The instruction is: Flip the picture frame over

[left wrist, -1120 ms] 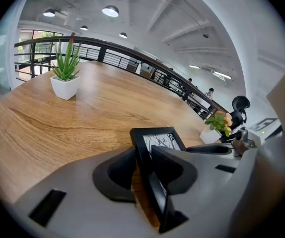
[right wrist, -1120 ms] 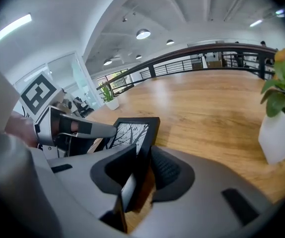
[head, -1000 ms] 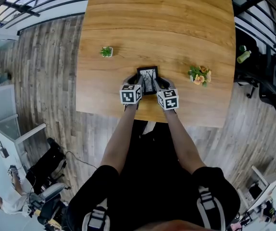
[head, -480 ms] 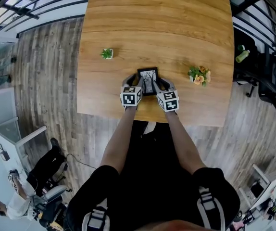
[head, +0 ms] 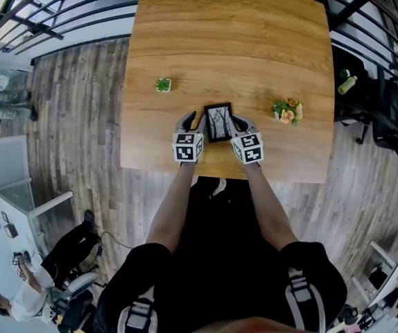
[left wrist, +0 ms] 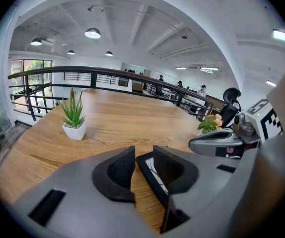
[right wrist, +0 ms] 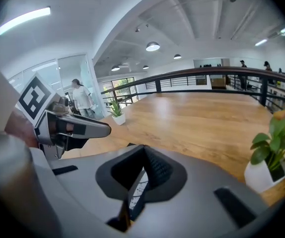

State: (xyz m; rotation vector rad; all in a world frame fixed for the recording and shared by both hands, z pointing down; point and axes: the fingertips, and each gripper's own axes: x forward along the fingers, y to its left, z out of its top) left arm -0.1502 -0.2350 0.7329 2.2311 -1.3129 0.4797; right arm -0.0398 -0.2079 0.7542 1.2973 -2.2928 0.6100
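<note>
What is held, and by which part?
The right gripper clamps the picture frame by its right edge; the left gripper, jaws closing, straddles the left edge.

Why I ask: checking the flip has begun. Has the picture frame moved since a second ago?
Yes, slightly: against the flower pot, the picture frame now sits a little nearer the table's near edge.

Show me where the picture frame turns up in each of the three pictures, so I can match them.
Head view: the picture frame lies mid-picture, towards the near edge of the table.
Left gripper view: bottom centre, tilted, seen almost edge-on.
Right gripper view: bottom centre, a thin slanted strip.
Shared landmark: the spiky green plant in a white pot, left of the frame in every view.
</note>
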